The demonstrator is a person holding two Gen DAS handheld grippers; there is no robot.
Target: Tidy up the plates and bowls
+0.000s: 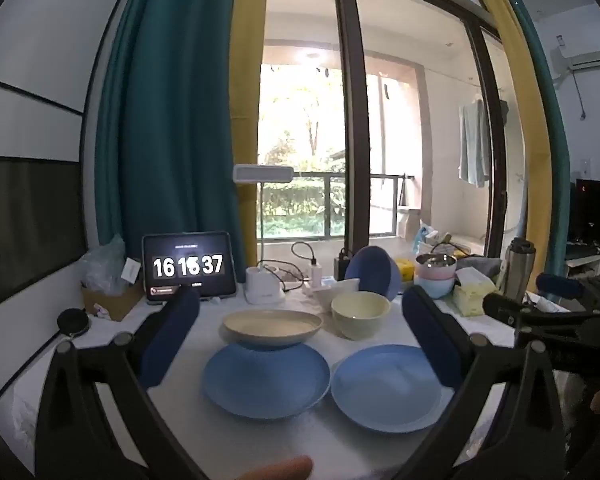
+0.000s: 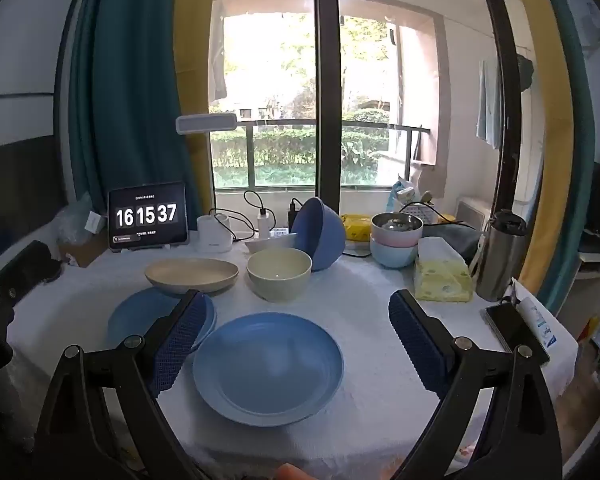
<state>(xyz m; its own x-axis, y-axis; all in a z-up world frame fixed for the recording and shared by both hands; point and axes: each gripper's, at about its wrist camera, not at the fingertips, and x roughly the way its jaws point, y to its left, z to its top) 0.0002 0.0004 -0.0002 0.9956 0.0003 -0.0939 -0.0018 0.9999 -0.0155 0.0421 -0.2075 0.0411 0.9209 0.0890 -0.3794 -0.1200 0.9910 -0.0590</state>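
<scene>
Home: curtains [image 1: 160, 120], balcony laundry [image 1: 474, 144], air conditioner [image 1: 584, 62].

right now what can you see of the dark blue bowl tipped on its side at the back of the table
The dark blue bowl looks like smooth matte plastic, deep and round. It is tipped on its side, its mouth facing left, so mostly the outer wall and a sliver of the inside show. It sits on the white tablecloth behind the pale yellow-green bowl, which overlaps it in view, so I cannot tell if they touch. It seems to lean against a small white dish. Neither gripper is near it.
</scene>
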